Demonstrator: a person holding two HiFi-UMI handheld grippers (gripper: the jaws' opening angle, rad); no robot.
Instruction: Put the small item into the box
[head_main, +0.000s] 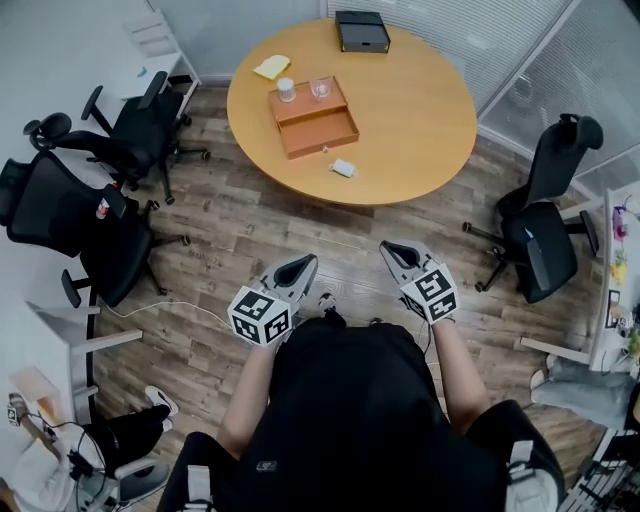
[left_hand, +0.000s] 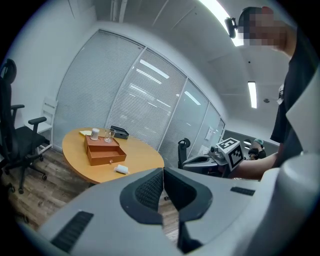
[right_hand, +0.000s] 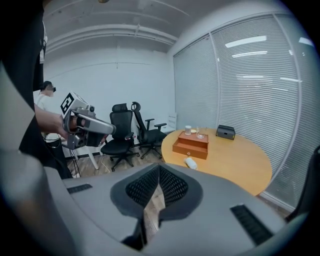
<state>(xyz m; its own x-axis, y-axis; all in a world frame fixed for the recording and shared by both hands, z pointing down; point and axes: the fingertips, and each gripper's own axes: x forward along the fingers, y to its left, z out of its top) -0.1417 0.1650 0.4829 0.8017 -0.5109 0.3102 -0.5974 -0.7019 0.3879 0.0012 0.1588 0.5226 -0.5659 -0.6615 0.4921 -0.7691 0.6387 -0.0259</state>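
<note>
On round wooden desk (head_main: 420, 110): small white item (head_main: 343, 168) near orange box (head_main: 318, 135). Only gripper views show left tool (left_hand: 163, 172), right tool (right_hand: 159, 170) closed, empty.

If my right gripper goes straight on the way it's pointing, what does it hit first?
Most likely the near edge of the round table, close to the small white item. The right gripper, shut and empty, has only open space above the wooden floor before it. Height is hard to judge.

An office: round table (head_main: 420, 120), swivel chairs (head_main: 135, 135), blind-covered glass walls (right_hand: 250, 90)
</note>
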